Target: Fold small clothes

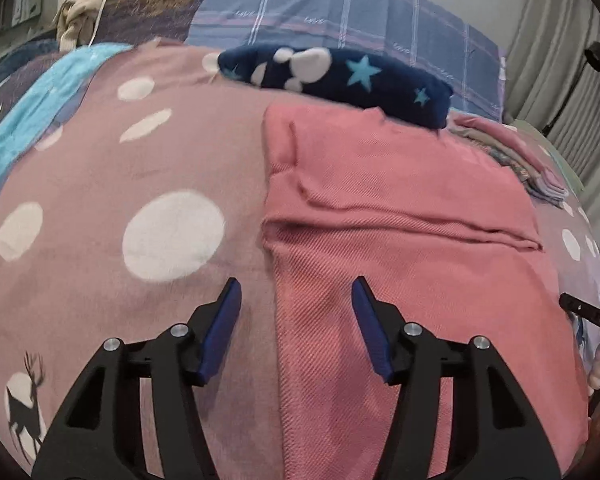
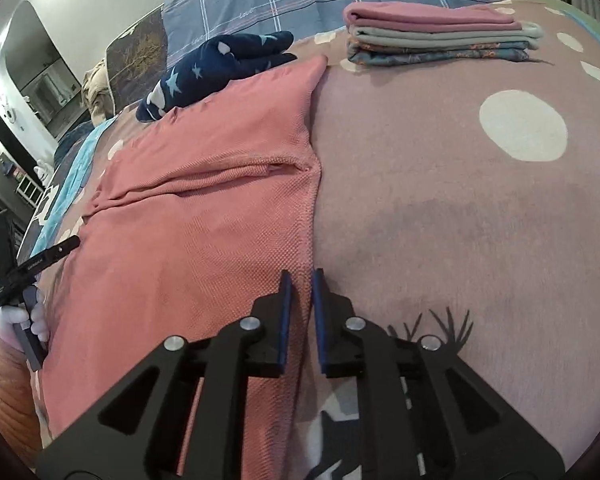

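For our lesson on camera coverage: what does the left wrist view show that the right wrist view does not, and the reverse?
Only the left wrist view shows the left gripper, fingers wide apart over the pink garment's left edge. Only the right wrist view shows the right gripper, fingers nearly closed at the garment's right edge, and each layer of the folded stack. Both show the garment, the navy star cloth and the dotted blanket.

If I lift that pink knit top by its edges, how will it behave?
Probably floppy: the pink knit top already lies creased. It looks light and should sag between the left gripper and right gripper.
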`<control>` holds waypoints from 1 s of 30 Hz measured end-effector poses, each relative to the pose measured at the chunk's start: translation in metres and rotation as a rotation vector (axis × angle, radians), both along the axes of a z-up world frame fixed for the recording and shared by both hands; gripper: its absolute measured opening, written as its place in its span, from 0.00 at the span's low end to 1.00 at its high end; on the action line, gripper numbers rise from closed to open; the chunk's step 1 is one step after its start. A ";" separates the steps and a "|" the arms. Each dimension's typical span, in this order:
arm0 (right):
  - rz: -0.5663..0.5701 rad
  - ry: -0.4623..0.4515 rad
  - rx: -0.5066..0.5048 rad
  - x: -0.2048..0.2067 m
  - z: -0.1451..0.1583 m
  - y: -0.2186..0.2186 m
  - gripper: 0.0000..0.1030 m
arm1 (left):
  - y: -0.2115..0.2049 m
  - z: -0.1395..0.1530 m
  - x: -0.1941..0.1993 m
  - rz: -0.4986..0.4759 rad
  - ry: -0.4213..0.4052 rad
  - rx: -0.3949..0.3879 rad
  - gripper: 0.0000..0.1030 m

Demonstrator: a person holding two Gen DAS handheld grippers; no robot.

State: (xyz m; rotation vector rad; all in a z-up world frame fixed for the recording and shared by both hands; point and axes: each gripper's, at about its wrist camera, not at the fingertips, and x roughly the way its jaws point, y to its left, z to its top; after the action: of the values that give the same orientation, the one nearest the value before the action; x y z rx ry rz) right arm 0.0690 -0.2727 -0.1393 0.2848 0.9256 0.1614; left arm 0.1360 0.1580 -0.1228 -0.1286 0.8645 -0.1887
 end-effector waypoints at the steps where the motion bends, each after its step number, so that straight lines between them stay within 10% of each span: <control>1: 0.000 0.000 -0.017 -0.003 0.002 0.003 0.12 | 0.002 0.004 0.002 0.003 -0.012 -0.004 0.57; 6: 0.041 -0.084 -0.066 0.014 0.039 0.018 0.16 | 0.017 0.005 0.024 0.031 -0.010 -0.058 0.57; 14: 0.419 -0.189 -0.094 0.112 0.105 0.147 0.29 | 0.035 -0.010 0.049 0.047 -0.020 -0.257 0.56; 25: 0.616 -0.033 -0.177 0.265 0.050 0.354 0.33 | 0.025 -0.018 0.055 0.004 -0.008 -0.241 0.51; 28: 0.611 0.002 -0.254 0.280 0.028 0.379 0.43 | 0.028 -0.019 0.054 0.005 0.001 -0.246 0.43; 30: 0.625 0.017 -0.275 0.287 0.017 0.387 0.36 | 0.030 -0.021 0.055 0.004 0.006 -0.263 0.15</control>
State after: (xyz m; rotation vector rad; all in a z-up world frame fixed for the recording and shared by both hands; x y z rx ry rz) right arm 0.3557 0.1145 -0.1225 -0.2678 1.0177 0.6008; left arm 0.1906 0.1883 -0.1437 -0.3766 0.8428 -0.2978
